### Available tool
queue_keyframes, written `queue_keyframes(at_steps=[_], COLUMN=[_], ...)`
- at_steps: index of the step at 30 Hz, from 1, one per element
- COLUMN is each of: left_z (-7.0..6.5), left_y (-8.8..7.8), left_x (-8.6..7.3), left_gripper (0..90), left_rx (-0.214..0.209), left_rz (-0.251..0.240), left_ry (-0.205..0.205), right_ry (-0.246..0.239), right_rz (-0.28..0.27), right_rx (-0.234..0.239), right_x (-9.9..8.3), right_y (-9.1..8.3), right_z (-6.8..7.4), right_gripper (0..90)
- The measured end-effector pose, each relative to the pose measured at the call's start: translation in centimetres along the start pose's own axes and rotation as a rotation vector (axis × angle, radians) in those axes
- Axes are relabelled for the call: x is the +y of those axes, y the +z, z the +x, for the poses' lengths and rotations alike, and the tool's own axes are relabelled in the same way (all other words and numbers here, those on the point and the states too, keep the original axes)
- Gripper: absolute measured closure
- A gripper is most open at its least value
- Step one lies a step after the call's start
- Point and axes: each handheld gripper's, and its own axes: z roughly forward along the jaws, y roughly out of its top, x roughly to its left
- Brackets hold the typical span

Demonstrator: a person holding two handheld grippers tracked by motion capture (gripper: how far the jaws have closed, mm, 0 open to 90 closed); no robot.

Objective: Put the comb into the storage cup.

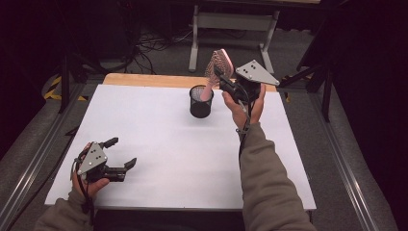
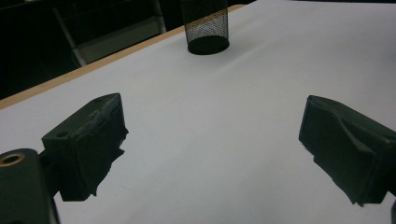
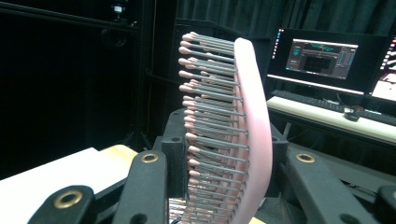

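Nearest the person, at the front left of the white table [image 1: 159, 154], the left gripper [image 1: 121, 155] rests low over the surface in the left hand [image 1: 91, 183]. Its jaws stand wide apart with nothing between them; in the left gripper view only bare white tabletop lies between the two black pads [image 2: 88, 144]. The surface around this gripper carries no other item close by.

Farther back, right of centre, the sleeve [image 1: 269, 183] of the right arm reaches forward across the table. The right hand [image 1: 248, 108] holds the right gripper [image 1: 219, 73] raised above the far edge, with its grey three-cornered plate [image 1: 256, 73] on top.

The right gripper's jaws are closed on a pink hairbrush [image 1: 217, 67], clamped across the head. In the right gripper view the hairbrush [image 3: 233, 135] stands roughly upright between the jaws, bristles facing left, pink back facing right. In the high view its handle slants down into a black mesh cup [image 1: 201, 102], which stands upright on the table just left of the right hand. Whether the handle touches the cup wall cannot be told.

Beyond the table edge: a strip of bare wood [image 1: 144, 79], a grey metal stand [image 1: 231, 21] and loose cables [image 1: 149, 45] on the floor. The right gripper view shows a lit monitor [image 3: 322, 58] and keyboard [image 3: 303, 98] on a desk behind.
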Motion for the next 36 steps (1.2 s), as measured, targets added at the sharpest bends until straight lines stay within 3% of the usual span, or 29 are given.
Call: queue_keyframes(at_steps=[36], left_z=[0.1], left_y=[0.0], left_x=[0.0], left_gripper=[8.2], left_rx=[-0.012], left_rz=[-0.008], left_ry=[0.004], right_ry=[0.015], right_rz=[0.045], right_rx=[-0.101], right_x=[-1.6], right_y=[4.4], right_z=[-1.0], right_gripper=[64.5])
